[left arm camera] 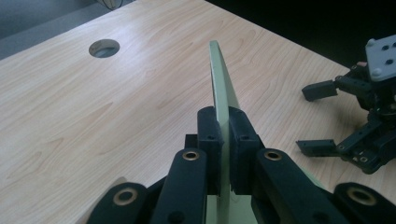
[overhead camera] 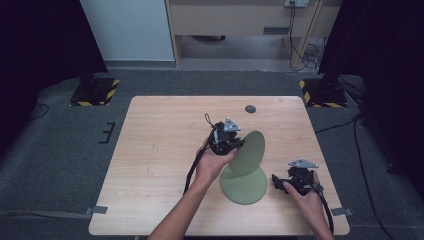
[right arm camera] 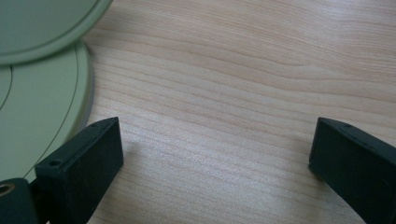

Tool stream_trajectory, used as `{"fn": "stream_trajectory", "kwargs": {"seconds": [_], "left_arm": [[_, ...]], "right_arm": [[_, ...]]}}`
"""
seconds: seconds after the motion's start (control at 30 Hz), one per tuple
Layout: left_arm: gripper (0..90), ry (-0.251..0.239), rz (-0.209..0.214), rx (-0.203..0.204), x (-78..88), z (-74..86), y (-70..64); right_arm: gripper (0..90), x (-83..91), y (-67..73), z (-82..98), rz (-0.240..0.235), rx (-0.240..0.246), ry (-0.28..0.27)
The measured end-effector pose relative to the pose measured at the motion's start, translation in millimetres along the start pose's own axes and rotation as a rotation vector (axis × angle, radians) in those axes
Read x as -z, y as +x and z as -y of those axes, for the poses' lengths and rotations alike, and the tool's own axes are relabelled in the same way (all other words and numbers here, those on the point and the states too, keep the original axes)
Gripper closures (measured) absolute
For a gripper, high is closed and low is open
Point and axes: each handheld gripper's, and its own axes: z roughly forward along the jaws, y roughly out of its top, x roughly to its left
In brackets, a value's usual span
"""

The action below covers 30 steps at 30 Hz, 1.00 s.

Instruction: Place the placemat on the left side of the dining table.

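Note:
Two pale green plates are near the table's front right. One plate (overhead camera: 245,187) lies flat on the wood. The other plate (overhead camera: 250,150) is lifted and tilted on edge above it, with my left gripper (overhead camera: 241,144) shut on its rim. In the left gripper view the held plate (left arm camera: 218,79) stands edge-on between the pressed pads (left arm camera: 209,135). My right gripper (overhead camera: 277,183) rests low just right of the flat plate, jaws open and nothing between them. In the right gripper view the flat plate (right arm camera: 42,116) lies beside the left fingertip (right arm camera: 84,163), and the raised plate (right arm camera: 42,23) hangs above it.
The wooden table (overhead camera: 165,150) has a round cable hole (overhead camera: 250,108) near its far edge, also seen in the left gripper view as the hole (left arm camera: 103,48). The right gripper (left arm camera: 359,116) shows at the right there. Dark carpet and stand bases surround the table.

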Motion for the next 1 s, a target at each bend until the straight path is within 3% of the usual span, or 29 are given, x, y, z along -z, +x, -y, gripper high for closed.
{"fn": "stream_trajectory", "kwargs": {"seconds": [0.3, 0.8, 1.0], "left_arm": [[85.4, -0.009, 0.003, -0.006, 2.2, -12.0, -1.7], [85.4, -0.036, -0.052, 0.008, 8.1, -34.0, 4.0], [85.4, -0.034, -0.057, 0.025, 7.3, -35.2, 8.1]], "right_arm": [[2.9, 0.0, 0.0, 0.0, -0.001, 0.002, 0.001], [2.7, -0.1, 0.0, 0.0, 0.001, 0.004, 0.001], [2.8, -0.1, 0.1, 0.0, 0.001, 0.004, 0.001]]}}
